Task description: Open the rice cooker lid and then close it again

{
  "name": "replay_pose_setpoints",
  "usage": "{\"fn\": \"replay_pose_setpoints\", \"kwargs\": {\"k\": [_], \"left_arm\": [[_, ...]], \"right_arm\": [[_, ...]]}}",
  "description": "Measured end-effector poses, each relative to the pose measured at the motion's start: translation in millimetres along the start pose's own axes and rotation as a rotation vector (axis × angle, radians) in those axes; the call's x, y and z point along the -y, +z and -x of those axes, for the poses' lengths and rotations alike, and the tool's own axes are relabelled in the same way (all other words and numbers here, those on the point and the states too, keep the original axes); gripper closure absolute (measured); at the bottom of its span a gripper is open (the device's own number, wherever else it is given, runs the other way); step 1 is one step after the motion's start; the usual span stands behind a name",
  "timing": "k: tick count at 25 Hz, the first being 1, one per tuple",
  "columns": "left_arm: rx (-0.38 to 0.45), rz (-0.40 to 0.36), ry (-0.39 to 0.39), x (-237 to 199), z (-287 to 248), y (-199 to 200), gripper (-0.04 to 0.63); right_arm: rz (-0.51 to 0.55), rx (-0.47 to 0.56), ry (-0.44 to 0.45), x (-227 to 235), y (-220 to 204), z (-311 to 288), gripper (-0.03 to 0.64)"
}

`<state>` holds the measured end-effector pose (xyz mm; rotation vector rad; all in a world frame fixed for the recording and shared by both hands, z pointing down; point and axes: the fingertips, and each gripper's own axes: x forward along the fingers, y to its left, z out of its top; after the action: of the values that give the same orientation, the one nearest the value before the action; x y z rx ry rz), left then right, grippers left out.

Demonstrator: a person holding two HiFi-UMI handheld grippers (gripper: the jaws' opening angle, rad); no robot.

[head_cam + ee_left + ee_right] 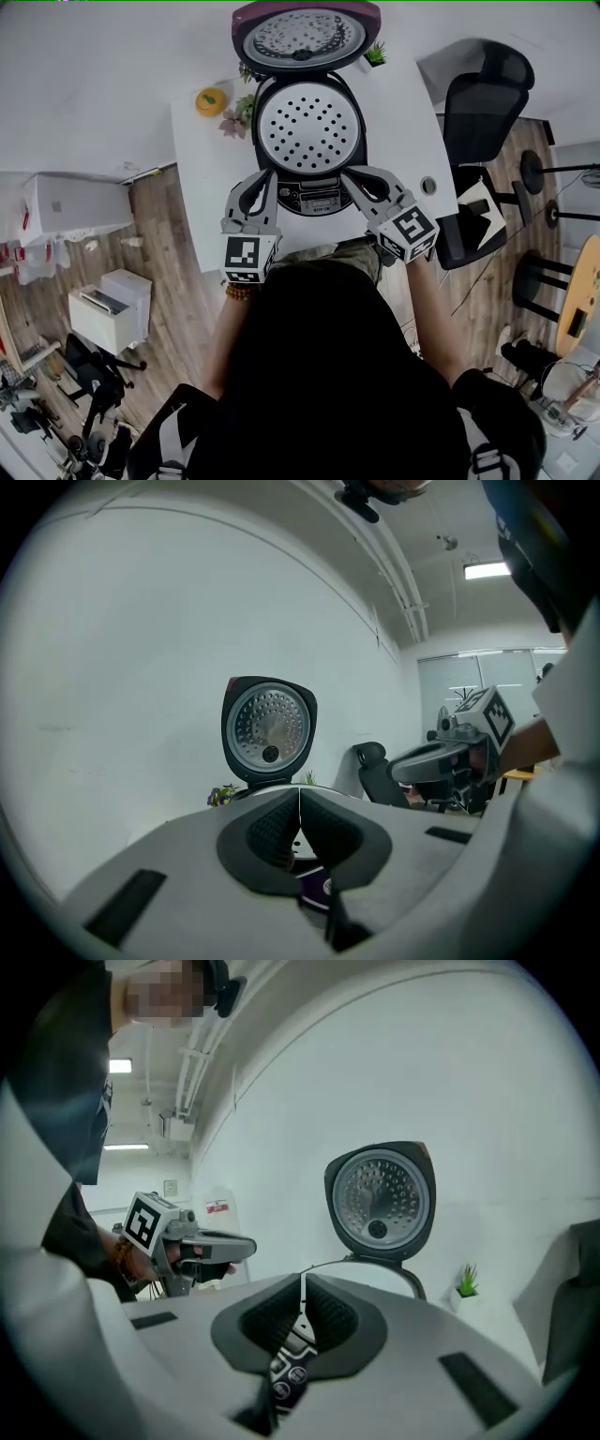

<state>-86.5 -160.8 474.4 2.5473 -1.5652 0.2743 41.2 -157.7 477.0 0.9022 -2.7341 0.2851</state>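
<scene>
The rice cooker [309, 127] stands on the white table [211, 197] with its lid [302, 37] swung fully up and back. A perforated silver tray shows inside the body. My left gripper [267, 178] is shut and empty, its tips beside the cooker's front left. My right gripper [350, 174] is also shut and empty, at the front right above the control panel [319, 197]. In the left gripper view the shut jaws [299, 822] point at the upright lid [269, 726]. The right gripper view shows its shut jaws [302, 1312] below the lid [380, 1199], with panel buttons [289, 1372] under them.
An orange round object [210, 100] and small flowers [234, 117] sit left of the cooker. A little green plant [375, 54] is at its back right. A black office chair [483, 103] stands right of the table. White boxes [108, 309] lie on the floor at the left.
</scene>
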Motion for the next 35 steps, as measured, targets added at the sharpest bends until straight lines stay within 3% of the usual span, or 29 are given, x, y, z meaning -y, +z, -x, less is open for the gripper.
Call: {"fn": "replay_pose_setpoints", "kwargs": {"k": [4, 26, 29, 35], "left_arm": [[0.007, -0.002, -0.010, 1.1, -1.2, 0.8, 0.572], [0.043, -0.014, -0.062, -2.0, -23.8, 19.9, 0.571], [0.035, -0.016, -0.091, 2.5, -27.7, 19.3, 0.571], [0.027, -0.032, -0.108, 0.7, -31.0, 18.8, 0.571]], "right_arm": [[0.027, 0.002, -0.045, 3.7, -4.0, 10.1, 0.586], [0.064, -0.002, -0.079, 12.6, 14.5, 1.0, 0.583], [0.048, -0.013, -0.069, 13.1, 11.7, 0.6, 0.505], [0.055, -0.024, -0.066, 17.3, 10.2, -1.9, 0.495]]}}
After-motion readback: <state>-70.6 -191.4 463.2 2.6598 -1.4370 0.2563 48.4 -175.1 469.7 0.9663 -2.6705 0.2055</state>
